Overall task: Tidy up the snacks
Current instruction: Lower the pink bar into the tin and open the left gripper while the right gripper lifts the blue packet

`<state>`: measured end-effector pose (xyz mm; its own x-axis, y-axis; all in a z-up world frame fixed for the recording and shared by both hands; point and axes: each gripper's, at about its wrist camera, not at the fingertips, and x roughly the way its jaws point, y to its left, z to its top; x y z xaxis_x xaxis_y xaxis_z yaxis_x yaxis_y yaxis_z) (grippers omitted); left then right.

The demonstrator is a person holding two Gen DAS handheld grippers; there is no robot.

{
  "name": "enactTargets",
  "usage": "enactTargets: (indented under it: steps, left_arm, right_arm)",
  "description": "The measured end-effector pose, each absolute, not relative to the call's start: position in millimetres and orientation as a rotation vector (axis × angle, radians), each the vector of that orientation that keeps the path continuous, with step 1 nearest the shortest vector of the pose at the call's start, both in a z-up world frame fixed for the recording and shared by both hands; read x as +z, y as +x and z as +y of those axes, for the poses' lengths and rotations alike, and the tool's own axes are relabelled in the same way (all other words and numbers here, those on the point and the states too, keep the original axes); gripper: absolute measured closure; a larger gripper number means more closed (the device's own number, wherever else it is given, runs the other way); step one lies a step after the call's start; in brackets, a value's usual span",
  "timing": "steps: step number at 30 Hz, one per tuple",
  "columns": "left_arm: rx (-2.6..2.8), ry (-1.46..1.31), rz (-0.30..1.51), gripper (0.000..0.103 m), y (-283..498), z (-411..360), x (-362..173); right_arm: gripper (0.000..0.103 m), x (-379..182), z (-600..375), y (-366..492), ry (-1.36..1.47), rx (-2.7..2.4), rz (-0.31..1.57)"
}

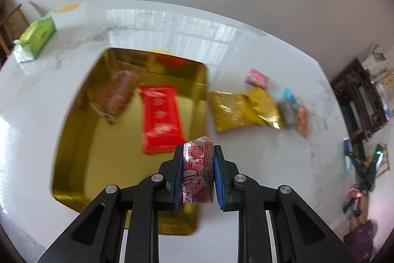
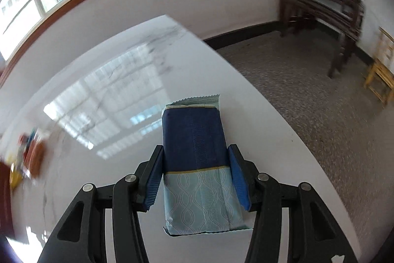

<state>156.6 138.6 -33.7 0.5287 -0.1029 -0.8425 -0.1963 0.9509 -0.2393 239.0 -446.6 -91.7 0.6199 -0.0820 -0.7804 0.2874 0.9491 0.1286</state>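
My left gripper [image 1: 198, 152] is shut on a small pink-and-white snack packet [image 1: 197, 171], held above the near right corner of a gold tray [image 1: 73, 164]. The tray holds a red packet [image 1: 161, 118] and a brown packet [image 1: 117, 94]. My right gripper [image 2: 195, 152] is shut on a long dark-blue and pale-blue snack pack [image 2: 197, 164], held above the white table [image 2: 98, 164] near its right edge.
Right of the tray lie two yellow packets [image 1: 236, 110], a pink one [image 1: 257, 78], a blue one [image 1: 288, 95], a grey one and an orange one. A green tissue box [image 1: 37, 38] sits far left. Blurred snacks [image 2: 29, 157] show far left in the right wrist view. Dark furniture [image 2: 325, 4] stands beyond the table.
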Motion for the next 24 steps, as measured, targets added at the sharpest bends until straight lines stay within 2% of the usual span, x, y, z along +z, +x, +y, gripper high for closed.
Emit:
enactTargets:
  steps: [8,24]
  left_arm:
    - [0.128,-0.309,1.012,0.08,148.3,182.1,-55.0]
    - [0.182,-0.27,0.992,0.08,145.7,227.9,-82.4]
  right_arm:
    - [0.054,-94.9,-406.4,253.9,0.17,-0.168,0.895]
    - [0.054,-94.7,-402.9,255.5,0.132,-0.185,0.907]
